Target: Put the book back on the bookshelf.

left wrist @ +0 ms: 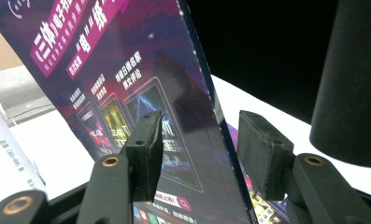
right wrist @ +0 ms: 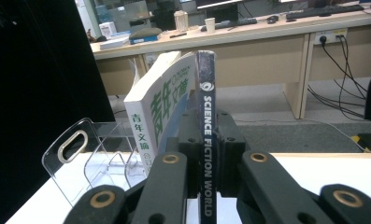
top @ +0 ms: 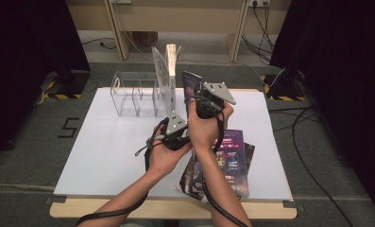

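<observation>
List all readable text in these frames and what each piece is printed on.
"SCIENCE FICTION WORLD": spine of the dark magazine held in the right claw.
"青年文摘": cover and spine of the white magazine beside it.
"三体": purple cover between the left claw's jaws; smaller print unreadable.
"5": floor marking.

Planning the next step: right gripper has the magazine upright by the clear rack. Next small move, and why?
Probably ease the right gripper toward the clear rack and slot the magazine beside the white one already standing there. Its spine is clamped upright; the left gripper is open around its edge, pads apart.
</observation>
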A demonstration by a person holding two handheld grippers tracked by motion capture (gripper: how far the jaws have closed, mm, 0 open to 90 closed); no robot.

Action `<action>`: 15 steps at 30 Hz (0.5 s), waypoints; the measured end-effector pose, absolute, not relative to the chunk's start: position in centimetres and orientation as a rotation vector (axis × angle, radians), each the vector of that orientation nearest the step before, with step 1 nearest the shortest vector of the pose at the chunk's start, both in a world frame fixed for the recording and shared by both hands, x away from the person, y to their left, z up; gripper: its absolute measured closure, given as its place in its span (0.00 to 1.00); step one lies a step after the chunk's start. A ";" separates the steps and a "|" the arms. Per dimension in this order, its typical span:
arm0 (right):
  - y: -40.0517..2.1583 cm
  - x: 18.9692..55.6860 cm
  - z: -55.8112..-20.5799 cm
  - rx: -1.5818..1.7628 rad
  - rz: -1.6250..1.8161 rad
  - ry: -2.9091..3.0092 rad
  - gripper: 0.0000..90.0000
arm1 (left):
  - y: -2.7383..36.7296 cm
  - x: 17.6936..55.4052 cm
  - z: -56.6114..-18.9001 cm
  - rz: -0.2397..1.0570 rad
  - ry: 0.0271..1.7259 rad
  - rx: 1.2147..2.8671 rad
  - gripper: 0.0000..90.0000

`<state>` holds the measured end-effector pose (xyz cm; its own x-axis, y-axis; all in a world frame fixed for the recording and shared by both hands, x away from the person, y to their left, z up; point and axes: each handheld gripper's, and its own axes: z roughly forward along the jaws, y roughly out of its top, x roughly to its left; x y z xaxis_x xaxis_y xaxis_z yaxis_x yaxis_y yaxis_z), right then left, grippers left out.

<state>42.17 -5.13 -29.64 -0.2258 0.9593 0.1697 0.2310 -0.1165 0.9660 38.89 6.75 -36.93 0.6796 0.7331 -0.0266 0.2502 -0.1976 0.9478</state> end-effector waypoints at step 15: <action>-5.0 41.7 -29.6 1.364 1.412 1.535 0.94 | 6.4 38.7 -36.6 0.560 0.849 1.750 0.65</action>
